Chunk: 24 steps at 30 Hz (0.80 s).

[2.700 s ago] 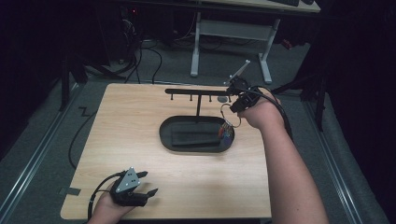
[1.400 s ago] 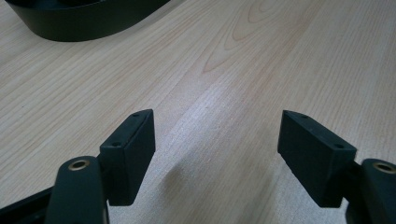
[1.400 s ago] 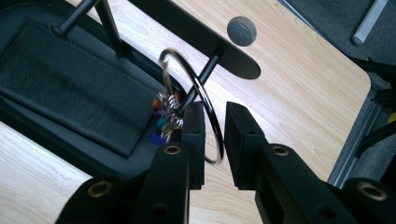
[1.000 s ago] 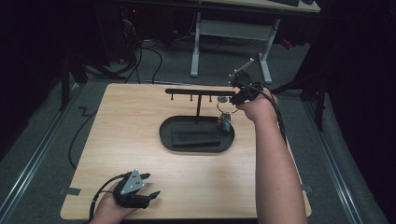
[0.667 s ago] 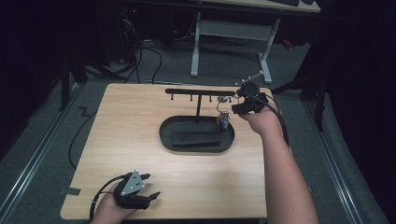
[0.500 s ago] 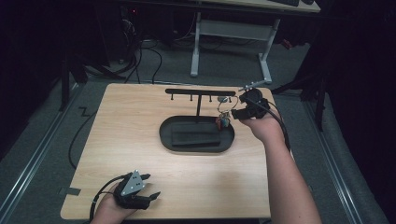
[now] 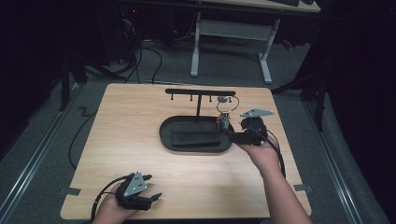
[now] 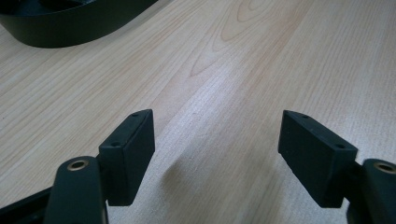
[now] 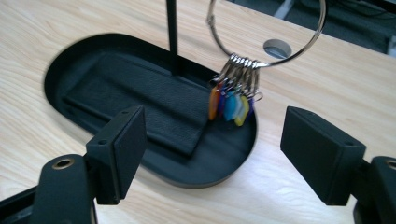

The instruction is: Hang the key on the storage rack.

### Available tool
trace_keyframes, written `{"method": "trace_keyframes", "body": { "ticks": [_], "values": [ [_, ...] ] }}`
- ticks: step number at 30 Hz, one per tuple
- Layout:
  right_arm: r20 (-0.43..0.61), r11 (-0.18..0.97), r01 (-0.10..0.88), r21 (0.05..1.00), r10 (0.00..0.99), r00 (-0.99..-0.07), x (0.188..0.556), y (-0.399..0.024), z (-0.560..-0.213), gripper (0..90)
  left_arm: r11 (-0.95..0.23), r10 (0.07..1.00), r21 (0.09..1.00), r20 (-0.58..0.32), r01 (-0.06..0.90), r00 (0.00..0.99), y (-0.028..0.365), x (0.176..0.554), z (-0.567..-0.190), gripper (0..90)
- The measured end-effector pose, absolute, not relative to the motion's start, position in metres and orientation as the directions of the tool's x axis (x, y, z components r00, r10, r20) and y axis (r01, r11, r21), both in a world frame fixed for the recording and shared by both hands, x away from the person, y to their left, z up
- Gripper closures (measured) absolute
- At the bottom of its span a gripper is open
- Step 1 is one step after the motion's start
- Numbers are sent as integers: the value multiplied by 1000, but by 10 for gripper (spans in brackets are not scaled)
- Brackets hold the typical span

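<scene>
Beside tray (image 7: 164,134), right gripper (image 7: 233,136) level, wide.

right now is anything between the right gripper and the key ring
No. In the right gripper view the open right gripper faces the key ring on the rack, with just the black tray below.

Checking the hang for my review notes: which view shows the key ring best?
The right gripper view: the key ring is close and sharp, its coloured tags dangling above the black tray. The high view shows it small, under the rack's bar.
</scene>
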State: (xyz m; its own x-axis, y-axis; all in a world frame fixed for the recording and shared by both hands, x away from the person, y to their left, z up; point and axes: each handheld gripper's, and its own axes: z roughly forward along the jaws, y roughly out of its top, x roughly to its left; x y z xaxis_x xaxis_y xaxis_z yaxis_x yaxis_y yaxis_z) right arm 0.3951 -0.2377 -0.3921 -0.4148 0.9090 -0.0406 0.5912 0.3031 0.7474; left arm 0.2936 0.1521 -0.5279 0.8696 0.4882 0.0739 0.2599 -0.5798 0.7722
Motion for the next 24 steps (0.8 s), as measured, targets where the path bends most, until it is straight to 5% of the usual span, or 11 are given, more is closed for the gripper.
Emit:
{"method": "trace_keyframes", "body": {
  "ticks": [21, 24],
  "values": [
    [-81, 270, 462, 845, 918, -387, 286, -249, -503, 181, -586, 471, 772, 80, 244, 878, 145, 289, -528, 280],
    [-22, 195, 455, 869, 934, -357, 268, -254, -507, 179, -576, 473, 778, 70, 249, 878, 145, 289, -528, 283]
  ]
}}
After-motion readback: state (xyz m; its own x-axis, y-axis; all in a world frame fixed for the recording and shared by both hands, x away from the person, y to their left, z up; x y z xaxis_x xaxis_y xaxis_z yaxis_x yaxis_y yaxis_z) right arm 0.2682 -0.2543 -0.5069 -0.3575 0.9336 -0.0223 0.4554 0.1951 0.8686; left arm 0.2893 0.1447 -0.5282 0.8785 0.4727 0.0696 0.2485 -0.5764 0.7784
